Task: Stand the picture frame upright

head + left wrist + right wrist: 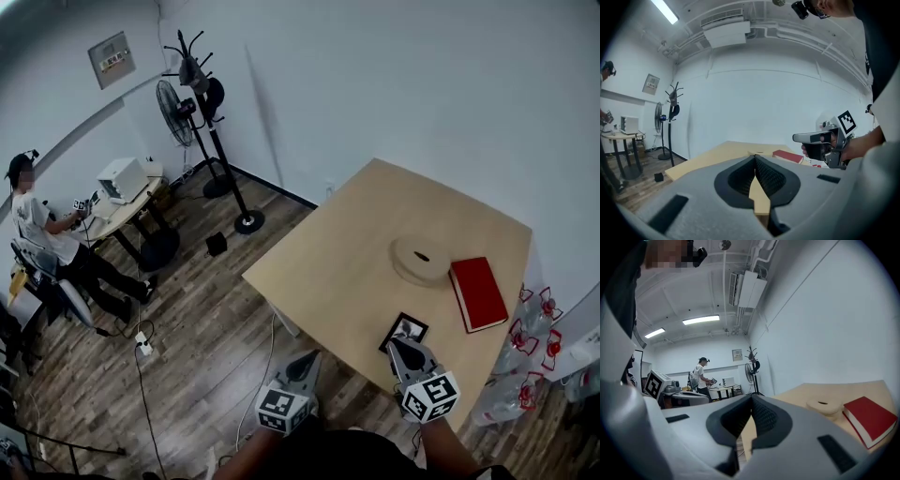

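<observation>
The small black picture frame [406, 329] lies flat on the light wooden table [337, 272], close to its near edge. My right gripper [402, 346] is shut and empty, its tip just at the frame's near side. My left gripper [311, 357] hangs beside the table's near-left edge, over the floor, also shut with nothing in it. In the left gripper view the jaws [754, 158] meet, and the right gripper [820, 137] shows to the right. The right gripper view shows its own jaws [751, 398] closed; the frame is hidden below them.
A round wooden disc [421, 259] and a red book [478, 292] lie on the table beyond the frame. Water bottles [534, 337] stand on the floor at the right. A coat stand [216, 141], a fan and a seated person [47, 234] are far left.
</observation>
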### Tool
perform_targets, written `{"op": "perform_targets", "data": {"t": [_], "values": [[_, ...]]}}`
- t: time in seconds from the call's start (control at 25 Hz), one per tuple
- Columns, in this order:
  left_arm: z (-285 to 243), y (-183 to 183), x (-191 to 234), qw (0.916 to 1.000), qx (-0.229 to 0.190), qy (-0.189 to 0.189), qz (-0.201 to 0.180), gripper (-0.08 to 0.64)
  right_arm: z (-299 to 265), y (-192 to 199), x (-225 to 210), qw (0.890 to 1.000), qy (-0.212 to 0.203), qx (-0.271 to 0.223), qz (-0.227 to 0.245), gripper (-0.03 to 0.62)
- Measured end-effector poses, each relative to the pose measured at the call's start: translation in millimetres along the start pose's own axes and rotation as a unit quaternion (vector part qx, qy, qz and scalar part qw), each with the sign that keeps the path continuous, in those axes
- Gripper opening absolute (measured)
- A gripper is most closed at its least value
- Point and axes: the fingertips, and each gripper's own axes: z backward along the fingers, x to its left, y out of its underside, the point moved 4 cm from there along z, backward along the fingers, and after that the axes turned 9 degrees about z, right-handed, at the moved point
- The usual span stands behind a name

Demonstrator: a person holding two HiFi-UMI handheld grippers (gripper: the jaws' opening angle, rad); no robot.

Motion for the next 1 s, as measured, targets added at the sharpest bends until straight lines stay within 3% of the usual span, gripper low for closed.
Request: {"op": "perform_targets", "data": {"t": [0.28, 0.52, 0.8, 1.0], "values": [[-80.1, -23.7, 29.8, 0.998, 0.01, 0.062, -0.003, 0.005, -35.2, -3.1, -40.6, 0.999, 0.032, 0.02, 0.003, 0.009], [-154.2, -53.6, 56.5, 0.9906, 0.023, 0.134, -0.013, 0.005, -69.1, -7.4, -76.6, 0.994, 0.103, 0.017, -0.028, 0.009], [-216.0, -57.7, 75.6, 0.9771, 0.051, 0.206, -0.019, 0.005, -81.3, 23.7, -98.6, 0.979, 0.187, 0.057, -0.056, 0.009], [-240.0, -45.0, 80.9, 0.9619, 0.083, 0.259, -0.026, 0.005, -85.4, 38.2, -108.0, 0.964, 0.247, 0.066, -0.078, 0.009]]}}
